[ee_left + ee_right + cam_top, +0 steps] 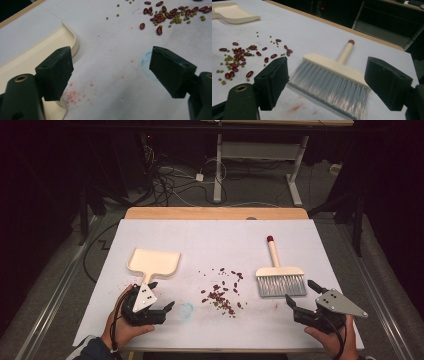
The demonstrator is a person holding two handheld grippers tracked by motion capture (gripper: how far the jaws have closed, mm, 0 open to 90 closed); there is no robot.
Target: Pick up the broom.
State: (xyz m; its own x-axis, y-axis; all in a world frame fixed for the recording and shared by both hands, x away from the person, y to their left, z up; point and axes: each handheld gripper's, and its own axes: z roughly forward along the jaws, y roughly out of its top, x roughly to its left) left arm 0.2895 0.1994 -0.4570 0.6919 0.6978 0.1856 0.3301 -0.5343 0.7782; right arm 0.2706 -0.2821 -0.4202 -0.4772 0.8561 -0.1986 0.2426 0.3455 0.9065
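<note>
Nearest, at the bottom of the high view, each hand holds a tool just above the white table [215, 232]: the left tool [161, 297] at lower left, the right tool [301, 296] at lower right. Both stand with jaws spread wide and grip nothing. Along the left tool's jaws, its left jaw overlaps the near edge of the cream dustpan [37, 53]; whether it touches cannot be told. A faint blue ring mark [146, 63] lies by its right jaw. Between the right tool's jaws, slightly beyond them, lies the brush [332, 78], grey bristles toward the tool, red-tipped handle pointing away. Farther, at frame centre, red and small green beans [222, 292] lie scattered between dustpan and brush.
</note>
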